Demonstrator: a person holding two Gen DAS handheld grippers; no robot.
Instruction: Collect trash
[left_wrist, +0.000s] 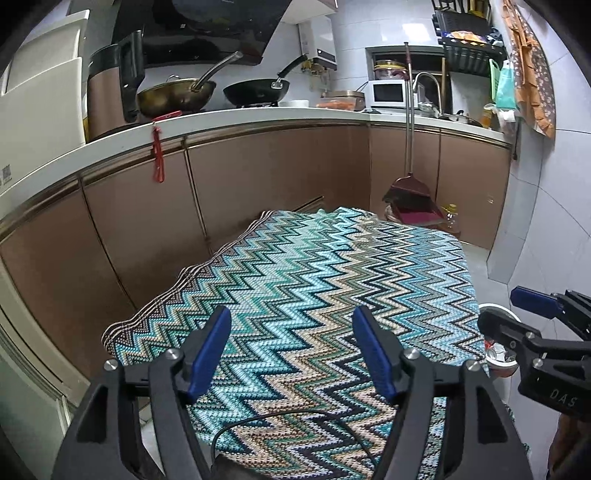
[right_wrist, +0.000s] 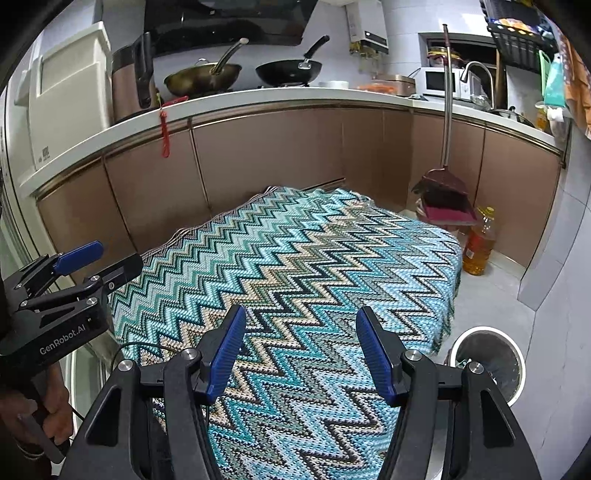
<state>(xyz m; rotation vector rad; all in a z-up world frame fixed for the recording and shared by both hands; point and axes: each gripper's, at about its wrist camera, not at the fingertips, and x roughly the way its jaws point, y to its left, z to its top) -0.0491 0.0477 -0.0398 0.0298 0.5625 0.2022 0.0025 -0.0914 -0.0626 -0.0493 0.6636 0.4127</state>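
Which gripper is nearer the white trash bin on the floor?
Right. The right gripper hangs over the zigzag cloth's edge directly beside the trash bin. The left gripper hangs over the cloth on the far side of the right one.

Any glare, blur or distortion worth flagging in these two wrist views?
Left wrist view: strong fisheye bending of the countertop, dark corner vignetting, cloth sharp. Right wrist view: same bowing, soft glare on the wall tiles, trash bin clear.
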